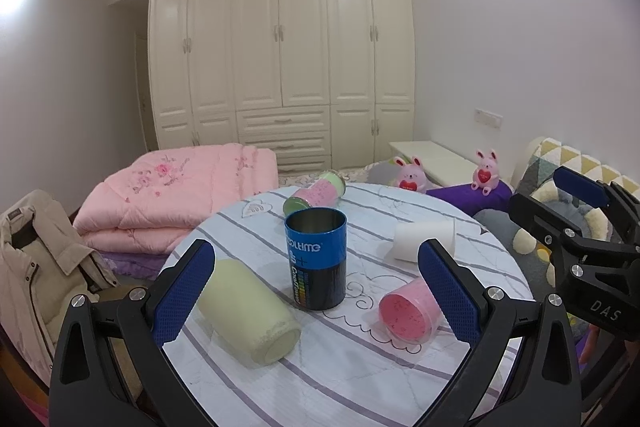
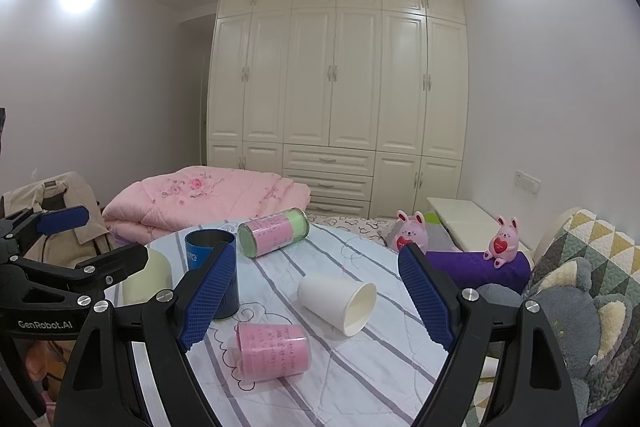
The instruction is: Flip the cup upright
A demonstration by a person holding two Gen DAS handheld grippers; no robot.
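A blue and black metal cup [image 1: 316, 259] stands upright mid-table; it also shows in the right wrist view [image 2: 212, 259]. On their sides lie a pale yellow cup [image 1: 248, 311], a pink cup [image 1: 408, 313] [image 2: 274, 351], a white paper cup [image 1: 424, 241] [image 2: 338, 303] and a pink-and-green cup [image 1: 316, 193] [image 2: 274, 233] at the far side. My left gripper [image 1: 316, 299] is open and empty, its fingers either side of the blue cup, short of it. My right gripper [image 2: 316, 299] is open and empty above the white and pink cups.
The round table [image 1: 340, 367] has a striped cloth. A folded pink quilt [image 1: 176, 195] lies behind it, a beige coat [image 1: 40, 259] hangs at left, and plush toys [image 2: 502, 241] and cushions [image 2: 580, 307] sit at right.
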